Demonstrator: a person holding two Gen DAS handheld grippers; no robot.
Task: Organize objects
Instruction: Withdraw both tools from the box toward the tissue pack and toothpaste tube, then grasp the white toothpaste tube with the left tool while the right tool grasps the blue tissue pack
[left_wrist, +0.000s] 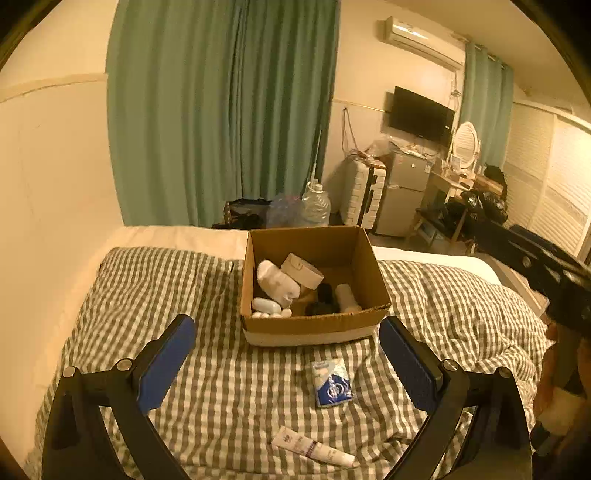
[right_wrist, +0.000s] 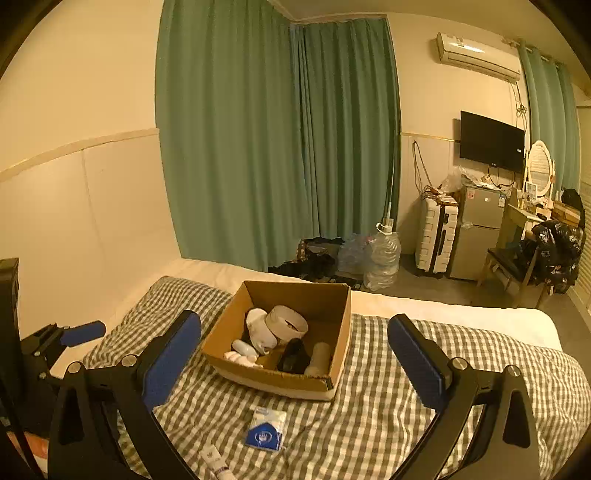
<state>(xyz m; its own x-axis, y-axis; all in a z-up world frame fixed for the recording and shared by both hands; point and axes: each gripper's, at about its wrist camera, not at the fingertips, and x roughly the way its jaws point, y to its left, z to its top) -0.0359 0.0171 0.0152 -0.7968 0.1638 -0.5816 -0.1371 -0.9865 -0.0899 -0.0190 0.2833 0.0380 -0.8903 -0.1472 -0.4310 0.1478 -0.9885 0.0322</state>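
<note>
Bed covered by a green-and-white checked duvet (left_wrist: 155, 295); white sheet shows beyond it.

Cardboard box (left_wrist: 314, 326) sits open on the duvet, about 12 o'clock from both grippers. Contents, loosely piled: a white sock bundle (left_wrist: 275, 282) at the left, a tan cardboard sleeve (left_wrist: 302, 271) leaning behind it, a small white oval case (left_wrist: 266, 305) at the near-left corner with some small white pieces beside it, something dark (left_wrist: 325, 295) in the middle that I cannot identify, and a pale cylinder (left_wrist: 347, 297) at the right.

Outside the box, lying flat on the duvet: a blue-and-white packet (left_wrist: 332, 382), just near of the box front. Further toward the viewer, at 6 o'clock, a white tube (left_wrist: 314, 450) lying on its side, apart from the packet. In the right wrist view the tube (right_wrist: 216, 463) is cut by the lower edge; the packet (right_wrist: 266, 430) lies between that gripper's fingers in the frame.

Left gripper (left_wrist: 286, 347): blue pads spread wide, released, nothing between them, held above the duvet short of the box.

Right gripper (right_wrist: 293, 349): likewise released, pads wide apart, empty, the box (right_wrist: 266, 382) seen between them.

Right gripper's body is visible at 3 o'clock in the left view, with part of a hand (left_wrist: 554, 391) below it.

Background: teal curtains (left_wrist: 221, 110), a large water jug (left_wrist: 316, 206) on the floor, white suitcase (left_wrist: 364, 194), small fridge (left_wrist: 404, 192), wall TV (left_wrist: 421, 114), air conditioner (left_wrist: 421, 40).
</note>
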